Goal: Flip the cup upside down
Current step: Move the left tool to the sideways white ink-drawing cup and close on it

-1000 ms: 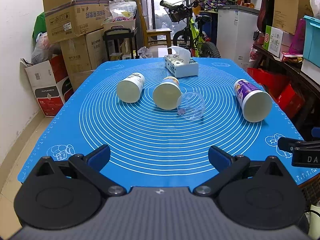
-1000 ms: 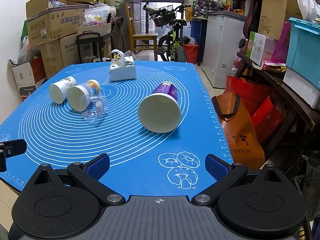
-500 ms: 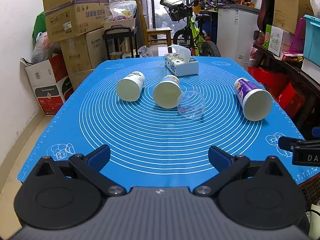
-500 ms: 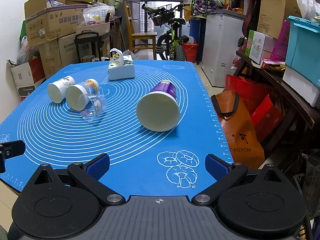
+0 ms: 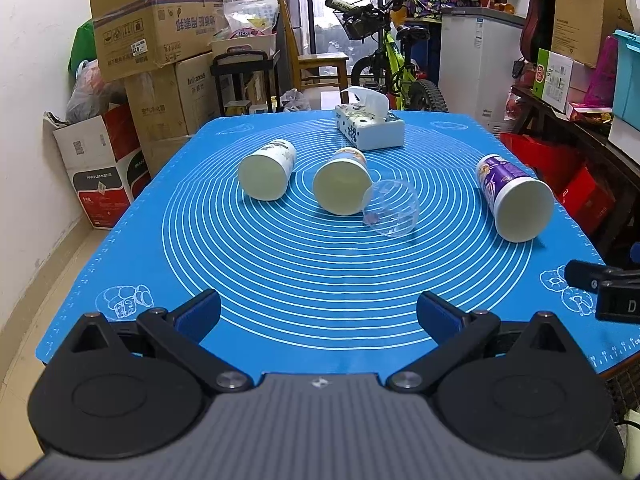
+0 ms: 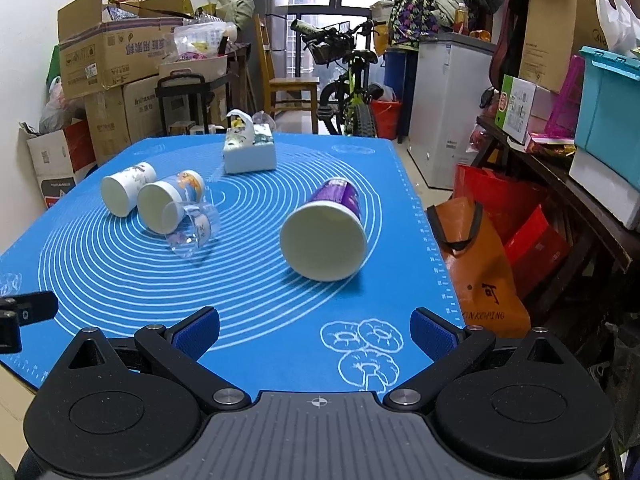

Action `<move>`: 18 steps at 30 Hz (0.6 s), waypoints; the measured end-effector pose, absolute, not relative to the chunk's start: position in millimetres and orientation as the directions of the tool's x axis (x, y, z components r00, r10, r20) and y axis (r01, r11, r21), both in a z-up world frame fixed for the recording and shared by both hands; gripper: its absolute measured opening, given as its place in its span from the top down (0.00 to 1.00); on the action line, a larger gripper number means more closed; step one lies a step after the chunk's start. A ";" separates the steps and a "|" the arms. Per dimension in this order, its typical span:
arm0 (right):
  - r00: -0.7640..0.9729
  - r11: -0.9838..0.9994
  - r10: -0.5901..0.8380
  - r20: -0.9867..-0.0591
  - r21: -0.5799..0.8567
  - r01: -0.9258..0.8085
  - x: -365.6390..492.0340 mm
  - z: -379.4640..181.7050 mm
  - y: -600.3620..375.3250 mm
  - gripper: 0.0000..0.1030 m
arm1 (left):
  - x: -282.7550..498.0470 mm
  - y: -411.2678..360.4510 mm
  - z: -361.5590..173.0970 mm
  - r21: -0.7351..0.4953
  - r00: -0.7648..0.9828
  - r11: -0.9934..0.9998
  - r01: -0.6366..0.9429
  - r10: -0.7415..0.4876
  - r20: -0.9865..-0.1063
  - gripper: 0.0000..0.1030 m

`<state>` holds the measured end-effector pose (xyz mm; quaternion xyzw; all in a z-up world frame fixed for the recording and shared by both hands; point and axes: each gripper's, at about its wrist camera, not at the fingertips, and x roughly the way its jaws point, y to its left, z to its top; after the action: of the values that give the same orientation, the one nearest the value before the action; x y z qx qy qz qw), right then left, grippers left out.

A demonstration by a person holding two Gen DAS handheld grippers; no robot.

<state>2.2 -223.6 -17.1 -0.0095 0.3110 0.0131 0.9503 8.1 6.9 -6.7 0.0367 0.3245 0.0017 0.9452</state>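
Several cups lie on their sides on the blue mat (image 5: 320,280). A purple paper cup (image 5: 514,204) lies at the right, also in the right wrist view (image 6: 326,236), straight ahead of my right gripper (image 6: 316,330). Two white printed cups (image 5: 268,174) (image 5: 342,192) lie at the middle left. A clear plastic cup (image 5: 394,214) touches the middle one. My left gripper (image 5: 318,314) is open and empty near the front edge. My right gripper is open and empty too.
A white tissue box (image 5: 370,126) stands at the far side of the mat. Cardboard boxes (image 5: 156,40) stack on the left, a bicycle (image 5: 384,60) behind, shelves and bags (image 6: 488,264) on the right. The right gripper's tip (image 5: 608,288) shows at the left view's right edge.
Both grippers have drifted slightly forward toward the cups. Nothing on the mat has moved and both stay open.
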 end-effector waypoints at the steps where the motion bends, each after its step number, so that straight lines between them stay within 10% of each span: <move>1: 0.808 0.999 0.024 -0.588 -0.004 -0.032 3.0 -16.5 -223.9 0.02 | 8.4 7.1 -6.8 0.072 0.790 0.997 0.021 0.028 -0.613 0.00; 18: 0.844 0.996 0.081 -0.530 0.076 -0.048 61.9 4.3 -214.3 0.02 | 96.6 32.9 17.2 0.158 0.872 0.987 0.027 0.054 -0.486 0.00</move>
<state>61.9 -214.3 4.3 0.0300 0.2773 0.0336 0.9597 96.6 32.9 17.2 0.0801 0.2527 0.0068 0.9642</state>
